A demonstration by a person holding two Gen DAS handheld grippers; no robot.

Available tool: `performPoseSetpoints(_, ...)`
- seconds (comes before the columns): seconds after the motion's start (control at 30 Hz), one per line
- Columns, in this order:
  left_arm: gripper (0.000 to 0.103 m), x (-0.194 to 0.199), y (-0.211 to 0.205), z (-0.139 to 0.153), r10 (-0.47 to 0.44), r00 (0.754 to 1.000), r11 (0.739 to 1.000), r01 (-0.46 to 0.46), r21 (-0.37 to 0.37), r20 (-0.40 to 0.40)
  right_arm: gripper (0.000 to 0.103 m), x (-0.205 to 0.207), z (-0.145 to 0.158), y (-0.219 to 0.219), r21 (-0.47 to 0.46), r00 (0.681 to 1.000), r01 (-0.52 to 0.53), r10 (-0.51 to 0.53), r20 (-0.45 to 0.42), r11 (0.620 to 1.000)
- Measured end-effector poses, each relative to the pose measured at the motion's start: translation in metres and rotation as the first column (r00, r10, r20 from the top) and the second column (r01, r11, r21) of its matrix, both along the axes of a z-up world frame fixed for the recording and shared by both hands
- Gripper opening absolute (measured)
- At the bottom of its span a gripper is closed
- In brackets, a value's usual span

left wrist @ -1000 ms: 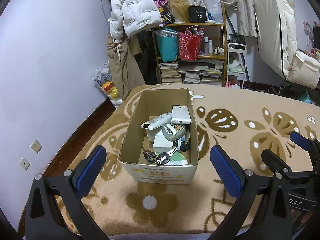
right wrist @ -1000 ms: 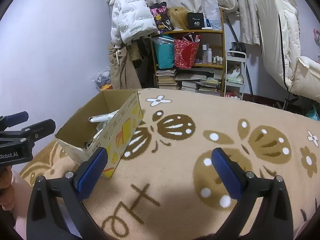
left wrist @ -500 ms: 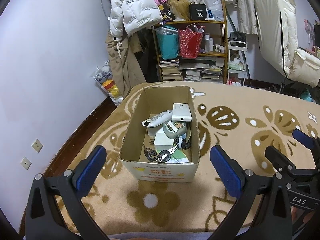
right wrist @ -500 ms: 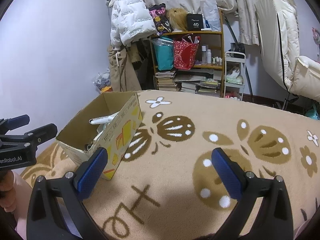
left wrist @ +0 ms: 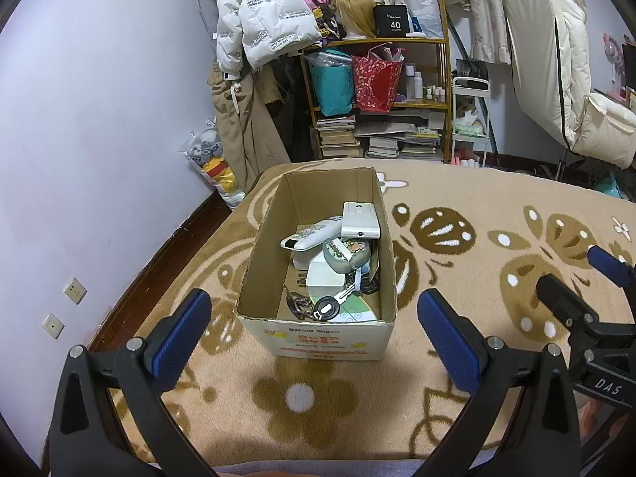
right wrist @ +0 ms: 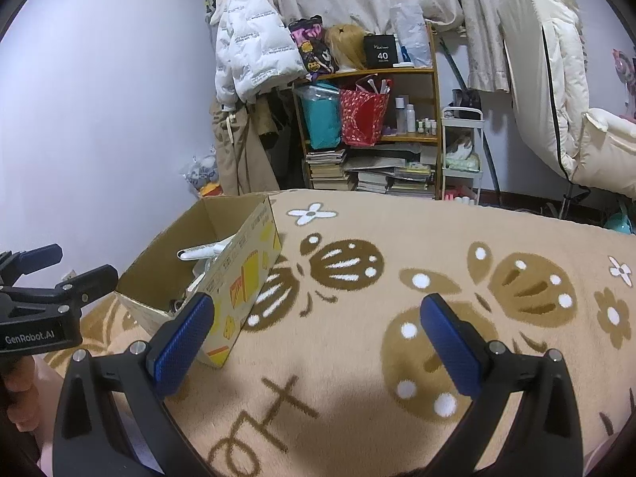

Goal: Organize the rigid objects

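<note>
Both the left gripper (left wrist: 314, 334) and right gripper (right wrist: 318, 338) stood wide and empty. The cardboard box (left wrist: 318, 330) sat at twelve o'clock of the left, holding a jumbled remote (left wrist: 312, 233), keys (left wrist: 338, 304) and more; grabbing one could likely snag or tip neighbours.

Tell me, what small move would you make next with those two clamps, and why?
Probably lower the left gripper into the cardboard box toward the white remote control. Both grippers are open and empty; the left one faces the box, and the remote lies on top of the pile, easiest to reach. The right gripper faces bare blanket.
</note>
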State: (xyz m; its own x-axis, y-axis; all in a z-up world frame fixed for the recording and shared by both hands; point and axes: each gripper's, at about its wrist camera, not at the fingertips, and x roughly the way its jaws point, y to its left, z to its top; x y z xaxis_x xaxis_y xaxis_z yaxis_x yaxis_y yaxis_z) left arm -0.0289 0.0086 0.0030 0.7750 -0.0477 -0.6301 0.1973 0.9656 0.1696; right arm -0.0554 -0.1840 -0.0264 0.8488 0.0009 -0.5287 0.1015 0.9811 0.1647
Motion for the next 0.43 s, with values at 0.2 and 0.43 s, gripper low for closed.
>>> performPoseSetpoints(0.2,0.102,-0.0016,0.0,-0.0001,-0.004,1.0,1.0,0.004,-0.001,0.007,0.103,-0.0001,0.0007,0.0001,-0.002,1.0,-0.001,0.001,0.002,1.0)
performPoseSetpoints(0.43,0.102,-0.0017,-0.0003,-0.0002,-0.004,1.0,1.0,0.004,0.0,0.007,0.103,-0.0007,0.0015,-0.0004,0.002,1.0,0.01,-0.01,0.015,1.0)
